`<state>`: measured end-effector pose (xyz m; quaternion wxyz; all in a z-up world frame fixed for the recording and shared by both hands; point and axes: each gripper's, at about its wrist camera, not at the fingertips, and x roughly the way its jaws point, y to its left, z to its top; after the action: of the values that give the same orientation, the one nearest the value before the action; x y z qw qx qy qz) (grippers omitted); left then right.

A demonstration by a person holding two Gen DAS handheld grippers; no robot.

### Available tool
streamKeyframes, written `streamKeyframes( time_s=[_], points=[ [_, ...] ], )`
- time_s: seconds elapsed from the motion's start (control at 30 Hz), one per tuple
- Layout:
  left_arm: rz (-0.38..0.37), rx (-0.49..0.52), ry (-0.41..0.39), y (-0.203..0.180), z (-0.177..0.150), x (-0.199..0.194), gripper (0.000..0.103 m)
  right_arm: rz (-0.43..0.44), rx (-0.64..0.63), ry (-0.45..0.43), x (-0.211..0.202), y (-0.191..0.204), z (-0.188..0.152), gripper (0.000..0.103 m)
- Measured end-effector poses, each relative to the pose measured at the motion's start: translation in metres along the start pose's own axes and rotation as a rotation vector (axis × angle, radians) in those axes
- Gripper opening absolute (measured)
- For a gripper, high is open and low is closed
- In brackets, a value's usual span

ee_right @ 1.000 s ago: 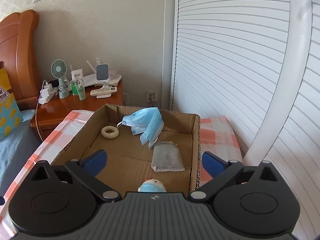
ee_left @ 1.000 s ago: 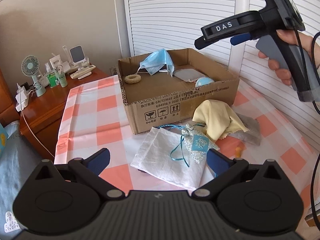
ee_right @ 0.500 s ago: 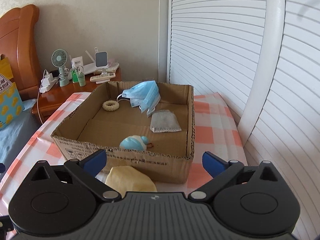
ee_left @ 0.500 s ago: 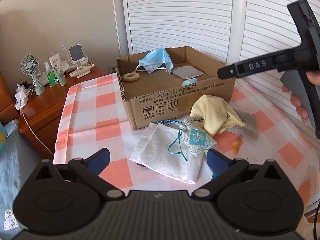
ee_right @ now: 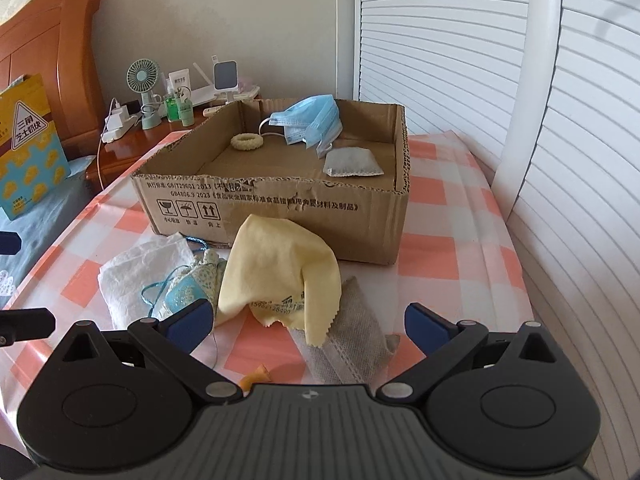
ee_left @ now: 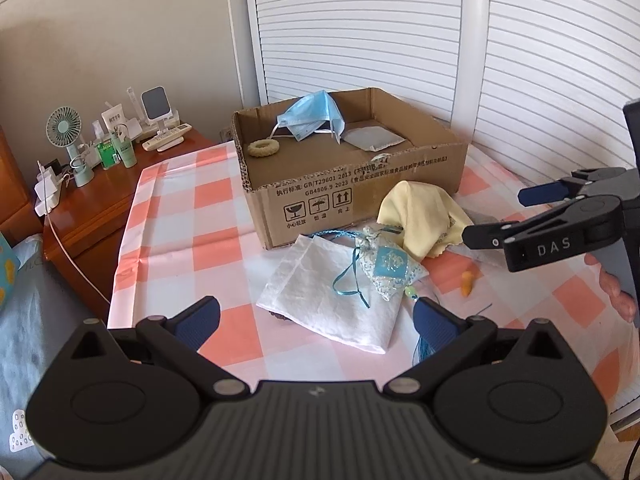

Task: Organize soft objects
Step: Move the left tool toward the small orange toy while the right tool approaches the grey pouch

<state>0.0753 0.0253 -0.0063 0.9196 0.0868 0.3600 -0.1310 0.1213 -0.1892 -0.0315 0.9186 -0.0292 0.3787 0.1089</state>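
A cardboard box on the checked table holds a blue face mask, a cream ring and a grey sachet. In front of it lie a yellow cloth, a white pouch, a blue patterned sachet and a grey mesh pouch. My left gripper is open and empty, near the white pouch. My right gripper is open and empty, just short of the yellow cloth.
A small orange piece lies on the tablecloth. A wooden nightstand at the left carries a fan and bottles. White slatted doors stand behind the table. A bed is at the left.
My right gripper has pulled back from above the box and come down, open, in front of it, facing the yellow cloth. My left gripper has barely moved.
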Motion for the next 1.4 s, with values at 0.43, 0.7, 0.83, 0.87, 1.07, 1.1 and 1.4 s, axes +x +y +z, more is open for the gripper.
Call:
streamKeyframes(
  time_s=[0.43,0.7,0.83,0.87,1.07,1.1,1.4],
  points=[
    [-0.004,0.022,0.032,-0.01,-0.001,0.009,0.102,-0.116,0.008,0.063,0.029,-0.019,-0.027,0.103],
    [-0.058,0.049,0.06,-0.026,0.002,0.022,0.102,-0.113,-0.015,0.059,0.034,-0.031,-0.038,0.103],
    [-0.085,0.103,0.059,-0.043,0.004,0.028,0.102,-0.102,-0.013,0.042,0.028,-0.038,-0.045,0.103],
    [-0.09,0.115,0.056,-0.047,0.004,0.029,0.102,-0.097,-0.02,0.038,0.026,-0.04,-0.046,0.103],
    [-0.087,0.185,0.037,-0.072,0.012,0.039,0.102,-0.065,-0.048,0.014,0.018,-0.045,-0.056,0.103],
    [-0.084,0.187,0.033,-0.075,0.013,0.041,0.102,-0.064,-0.049,0.009,0.018,-0.045,-0.057,0.103],
    [-0.127,0.18,0.034,-0.091,0.017,0.051,0.065,-0.053,-0.065,-0.019,0.014,-0.045,-0.065,0.103]
  ],
)
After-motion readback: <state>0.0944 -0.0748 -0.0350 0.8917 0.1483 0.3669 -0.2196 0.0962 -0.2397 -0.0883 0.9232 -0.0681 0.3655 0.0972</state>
